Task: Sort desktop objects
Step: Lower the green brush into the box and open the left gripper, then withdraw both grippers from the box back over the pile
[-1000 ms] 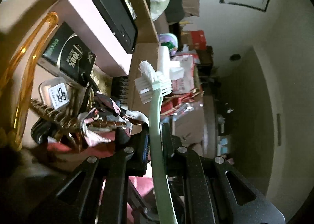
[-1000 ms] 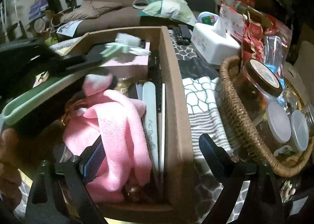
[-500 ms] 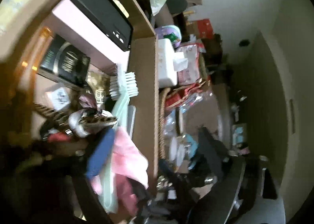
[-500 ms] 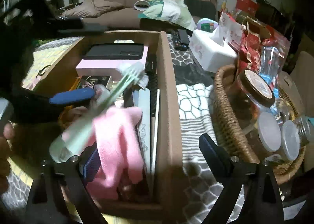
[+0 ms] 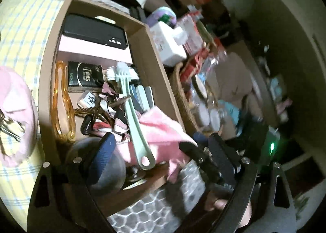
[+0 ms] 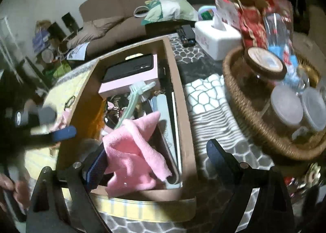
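Observation:
A cardboard box [image 5: 156,65] holds a pale green brush [image 5: 130,114] lying on the clutter, a pink cloth [image 5: 163,129], an amber plastic piece [image 5: 61,98], a black phone [image 5: 95,35] on a pink box and nail files. My left gripper [image 5: 161,151] is open and empty above the box's near end. In the right wrist view the box [image 6: 179,94] holds the green brush [image 6: 132,102] and the pink cloth [image 6: 134,151]. My right gripper [image 6: 156,159] is open and empty over the box's near end; its left finger is beside the cloth.
A wicker basket [image 6: 240,98] with jars stands right of the box. A white tissue box [image 6: 216,37] and a remote [image 6: 187,35] lie behind it. A yellow checked cloth [image 5: 18,35] lies left of the box. A sofa [image 6: 122,12] is behind.
The left gripper let go of the green brush, which now lies in the box. The left gripper opened and drew back. The right gripper stayed open over the box.

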